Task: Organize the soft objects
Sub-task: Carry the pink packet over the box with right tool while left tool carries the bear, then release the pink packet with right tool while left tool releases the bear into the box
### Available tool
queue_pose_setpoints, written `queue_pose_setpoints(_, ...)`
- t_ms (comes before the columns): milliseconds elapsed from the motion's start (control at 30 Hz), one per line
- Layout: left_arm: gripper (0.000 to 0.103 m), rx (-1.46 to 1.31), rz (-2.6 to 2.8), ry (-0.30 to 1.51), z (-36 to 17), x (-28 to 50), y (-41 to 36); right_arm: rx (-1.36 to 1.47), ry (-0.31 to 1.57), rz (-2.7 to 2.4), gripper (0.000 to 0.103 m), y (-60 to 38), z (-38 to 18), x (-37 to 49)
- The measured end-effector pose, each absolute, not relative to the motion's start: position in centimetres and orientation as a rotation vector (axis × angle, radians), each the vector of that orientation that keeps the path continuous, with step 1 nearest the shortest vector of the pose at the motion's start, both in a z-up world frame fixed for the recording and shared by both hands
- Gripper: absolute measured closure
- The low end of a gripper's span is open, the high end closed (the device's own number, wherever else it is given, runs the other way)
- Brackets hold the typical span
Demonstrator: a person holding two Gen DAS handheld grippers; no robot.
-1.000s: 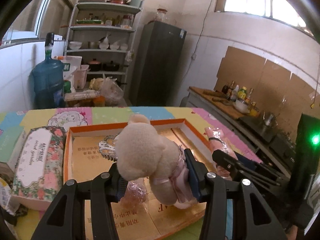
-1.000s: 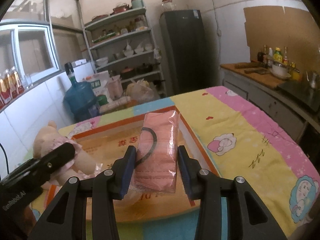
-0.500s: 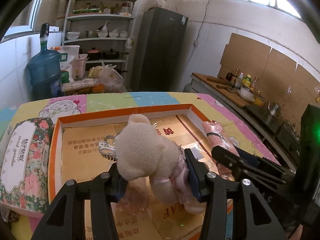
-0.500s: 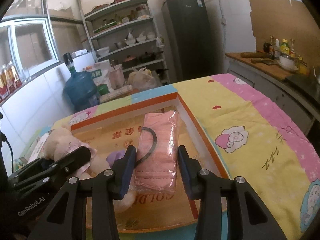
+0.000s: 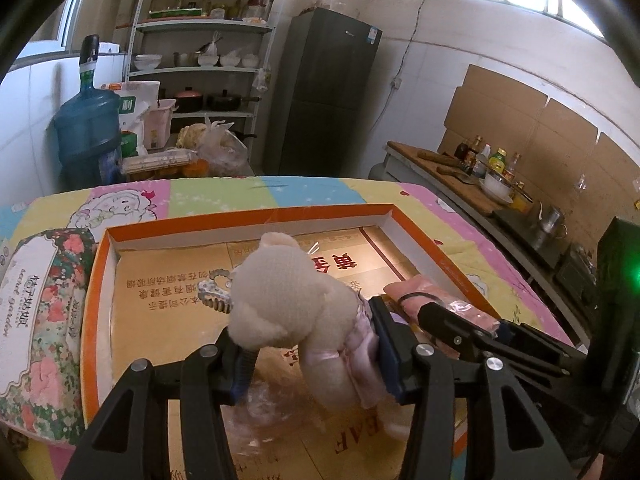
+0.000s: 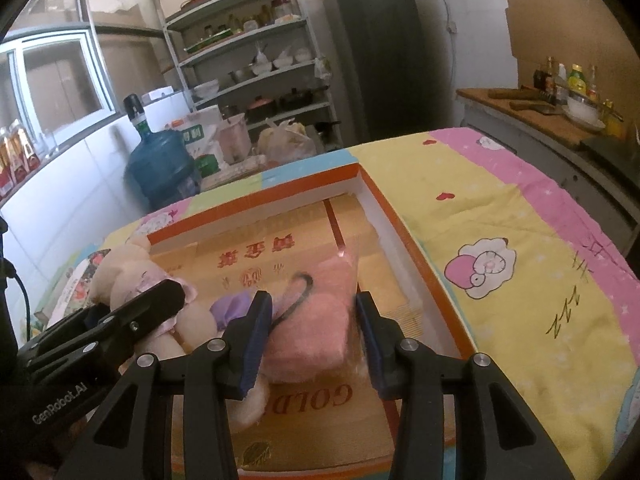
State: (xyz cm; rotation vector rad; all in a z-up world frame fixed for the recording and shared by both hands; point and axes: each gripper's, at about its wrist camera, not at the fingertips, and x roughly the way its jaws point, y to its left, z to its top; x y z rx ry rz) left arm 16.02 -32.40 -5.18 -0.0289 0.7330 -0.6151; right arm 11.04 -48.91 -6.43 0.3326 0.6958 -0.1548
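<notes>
Two soft things hang low over the shallow orange-rimmed cardboard box (image 5: 100, 280) on the desk, so the step in hand looks like the set-down. The left claw (image 5: 308, 354) clenches the cream plush bear in a pink dress (image 5: 288, 304), its feet close to the box floor. The right claw (image 6: 310, 334) has the pink folded cloth in a clear plastic sleeve (image 6: 316, 320) between its pads, which touch the pack on both sides. A scalloped hair clip (image 5: 214, 294) and a purple bow (image 6: 234, 308) already lie inside; a floral tissue pack (image 5: 40, 320) sits just outside the rim. Next comes lowering each item onto bare cardboard, then releasing it clear of the other.
</notes>
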Motion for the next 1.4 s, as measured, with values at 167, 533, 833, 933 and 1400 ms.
queue_pose_setpoints(167,0.043,-0.058,-0.626,0.754,-5.3,16.5,-32.1,0.339,0.699,-0.156,0.058,-48.9,-6.5,11.0)
queue_pose_setpoints(533,0.027,-0.066,-0.628,0.750,-5.0,16.4,-31.5,0.339,0.691,-0.160,0.045,-49.0,-6.4,10.8)
queue_pose_setpoints(833,0.015,-0.028,-0.628,0.677,-3.0,14.4,-30.8,0.347,0.656,-0.181,0.039,-48.6,-5.6,9.2)
queue_pose_setpoints(933,0.015,-0.023,-0.632,0.658,-2.5,13.7,-30.4,0.343,0.647,-0.185,0.039,-48.3,-5.3,8.8)
queue_pose_setpoints(1400,0.015,-0.031,-0.631,0.596,-0.3,11.3,-27.5,0.333,0.608,-0.187,0.038,-46.8,-3.6,6.6)
